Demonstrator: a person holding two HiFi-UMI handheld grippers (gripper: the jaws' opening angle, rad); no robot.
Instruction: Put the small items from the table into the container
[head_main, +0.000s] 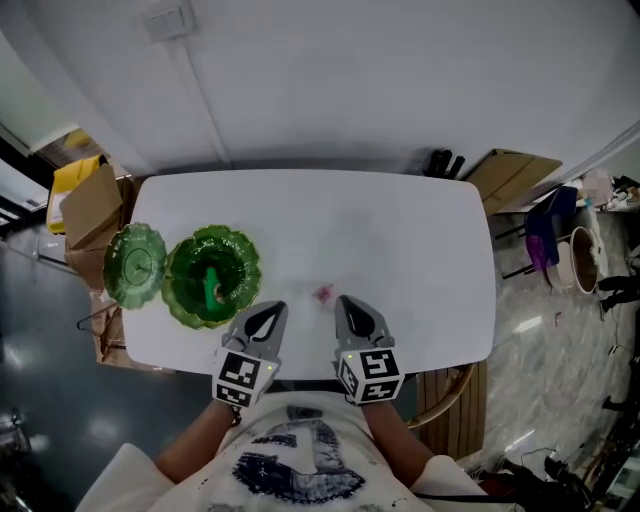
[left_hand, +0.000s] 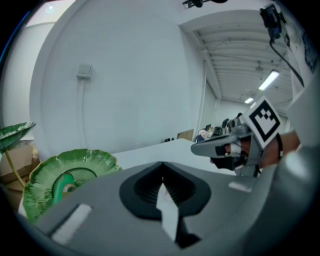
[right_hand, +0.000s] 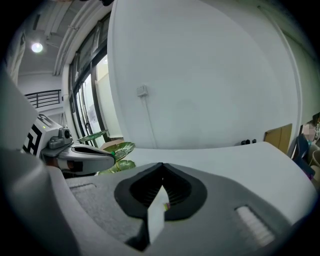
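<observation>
A small pink item (head_main: 323, 293) lies on the white table (head_main: 400, 240) just ahead of and between my two grippers. A green leaf-shaped bowl (head_main: 212, 275) with a green item (head_main: 211, 289) in it stands at the table's left; the bowl (left_hand: 65, 175) also shows in the left gripper view. My left gripper (head_main: 266, 312) is shut and empty, close to the bowl's right rim. My right gripper (head_main: 350, 306) is shut and empty, just right of the pink item. In the right gripper view a tiny speck of the item (right_hand: 167, 204) shows past the jaws.
A smaller green leaf-shaped dish (head_main: 134, 263) sits left of the bowl at the table's edge. Cardboard boxes (head_main: 88, 205) stand beyond the left edge, a chair (head_main: 545, 225) and clutter to the right. A wooden stool (head_main: 450, 400) is at the near right.
</observation>
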